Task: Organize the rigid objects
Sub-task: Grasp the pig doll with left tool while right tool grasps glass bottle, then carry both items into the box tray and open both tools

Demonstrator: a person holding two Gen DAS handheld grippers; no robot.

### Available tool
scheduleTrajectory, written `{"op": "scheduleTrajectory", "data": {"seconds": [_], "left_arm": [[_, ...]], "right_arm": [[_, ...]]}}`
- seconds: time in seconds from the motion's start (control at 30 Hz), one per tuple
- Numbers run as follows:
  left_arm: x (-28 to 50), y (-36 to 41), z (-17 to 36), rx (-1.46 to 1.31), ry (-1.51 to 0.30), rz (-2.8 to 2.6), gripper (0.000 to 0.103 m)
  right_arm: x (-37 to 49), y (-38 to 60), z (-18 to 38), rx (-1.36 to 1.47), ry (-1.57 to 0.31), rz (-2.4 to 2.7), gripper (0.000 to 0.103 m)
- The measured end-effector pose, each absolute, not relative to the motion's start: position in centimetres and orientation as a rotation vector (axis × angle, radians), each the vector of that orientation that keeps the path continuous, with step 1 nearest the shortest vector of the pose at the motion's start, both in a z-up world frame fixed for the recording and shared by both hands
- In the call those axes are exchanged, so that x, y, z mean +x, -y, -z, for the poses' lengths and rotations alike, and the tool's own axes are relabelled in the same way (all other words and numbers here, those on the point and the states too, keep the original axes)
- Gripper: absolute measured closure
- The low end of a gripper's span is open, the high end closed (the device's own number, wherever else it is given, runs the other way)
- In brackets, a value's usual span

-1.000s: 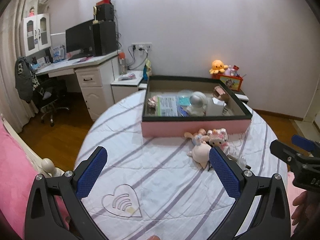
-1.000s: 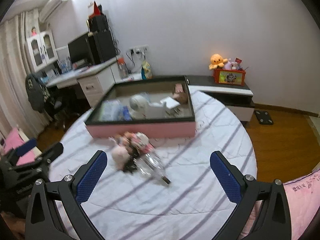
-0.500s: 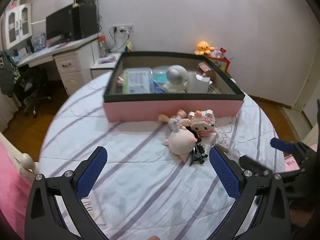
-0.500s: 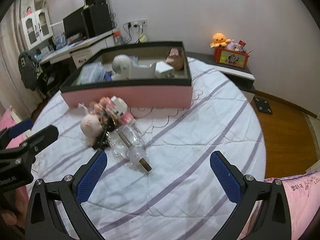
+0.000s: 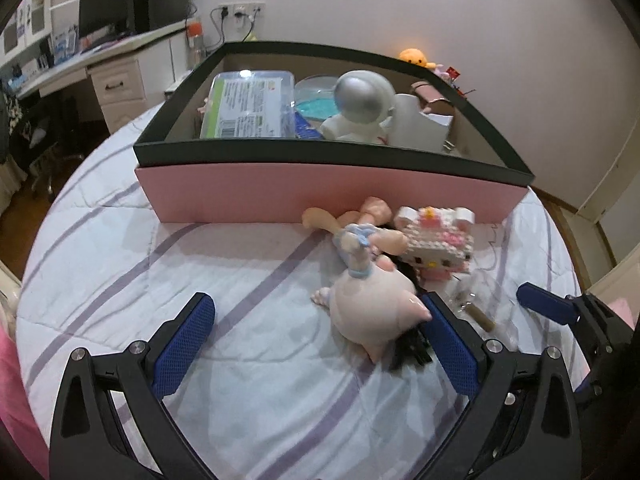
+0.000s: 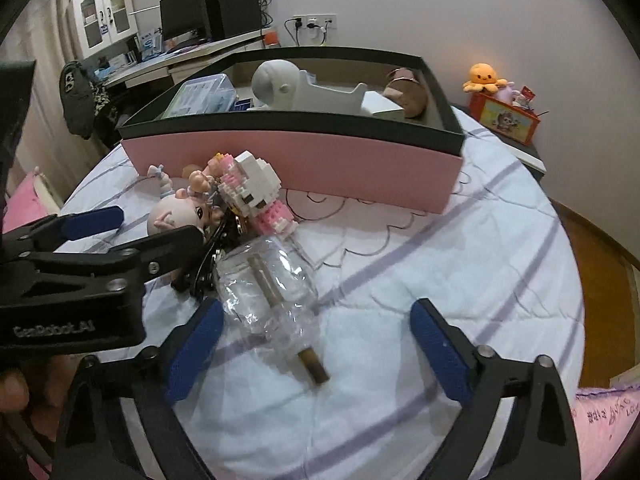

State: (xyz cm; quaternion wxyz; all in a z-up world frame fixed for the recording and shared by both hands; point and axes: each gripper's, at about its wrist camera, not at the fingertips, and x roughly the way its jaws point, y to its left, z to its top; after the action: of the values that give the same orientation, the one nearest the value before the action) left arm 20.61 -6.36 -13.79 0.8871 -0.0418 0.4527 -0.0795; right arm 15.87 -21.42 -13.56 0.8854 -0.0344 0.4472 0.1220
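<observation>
A pink box with a dark rim [image 5: 332, 190] [image 6: 304, 158] sits on the round striped bed and holds an astronaut figure [image 5: 360, 108], a plastic case [image 5: 248, 106] and other items. In front of it lie a pink doll [image 5: 376, 308] [image 6: 176, 212], a block cat figure [image 5: 436, 240] [image 6: 252, 188], black keys [image 6: 224, 240] and a clear bottle with a cork [image 6: 276, 296]. My left gripper [image 5: 320, 340] is open, its right finger beside the doll. My right gripper [image 6: 316, 344] is open just short of the bottle.
A desk with a monitor [image 6: 188, 20] stands at the back left. A low cabinet with an orange plush [image 6: 484, 76] and a red box is at the back right. Wooden floor [image 6: 600, 264] lies past the bed's right edge.
Both grippers have moved forward and down toward the pile of toys in front of the box. The box and toys now look larger and closer. Both stay open.
</observation>
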Motion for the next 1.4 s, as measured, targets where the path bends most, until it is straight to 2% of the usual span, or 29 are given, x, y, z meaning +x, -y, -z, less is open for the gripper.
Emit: {"op": "scheduleTrajectory", "data": {"seconds": [0.1,0.17,0.23,0.3,0.33,0.37,0.57,0.93,1.4], "left_arm": [[21.2,6.1,13.9,-0.12,-0.938,0.184,0.007],[21.5,6.1,13.9,-0.137,-0.936,0.201,0.012],[21.6,6.2,13.8,-0.146,-0.93,0.221,0.022],[21.5,6.2,13.7,-0.153,-0.929,0.246,0.04],[21.6,6.4,13.8,-0.157,-0.932,0.262,0.044],[21.5,6.5,13.7,-0.159,-0.933,0.282,0.052],[20.7,6.6,13.0,-0.142,-0.901,0.298,0.062],[18.3,4.8,12.1,-0.122,-0.874,0.268,0.063],[17.3,2.2,7.7,-0.09,-0.773,0.207,0.063]], "right_arm": [[16.2,21.0,13.4,-0.083,-0.924,-0.274,0.03],[16.4,20.7,13.3,-0.087,-0.923,-0.286,0.034],[16.5,20.7,13.3,-0.081,-0.92,-0.294,0.043],[16.7,20.6,13.3,-0.073,-0.918,-0.303,0.051],[16.7,20.6,13.2,-0.072,-0.919,-0.303,0.051],[16.7,20.6,13.3,-0.069,-0.919,-0.306,0.051],[15.9,21.6,12.7,-0.014,-0.913,-0.301,0.051],[14.9,22.0,10.8,0.019,-0.883,-0.3,0.051],[15.3,21.1,6.2,0.011,-0.785,-0.345,0.051]]}}
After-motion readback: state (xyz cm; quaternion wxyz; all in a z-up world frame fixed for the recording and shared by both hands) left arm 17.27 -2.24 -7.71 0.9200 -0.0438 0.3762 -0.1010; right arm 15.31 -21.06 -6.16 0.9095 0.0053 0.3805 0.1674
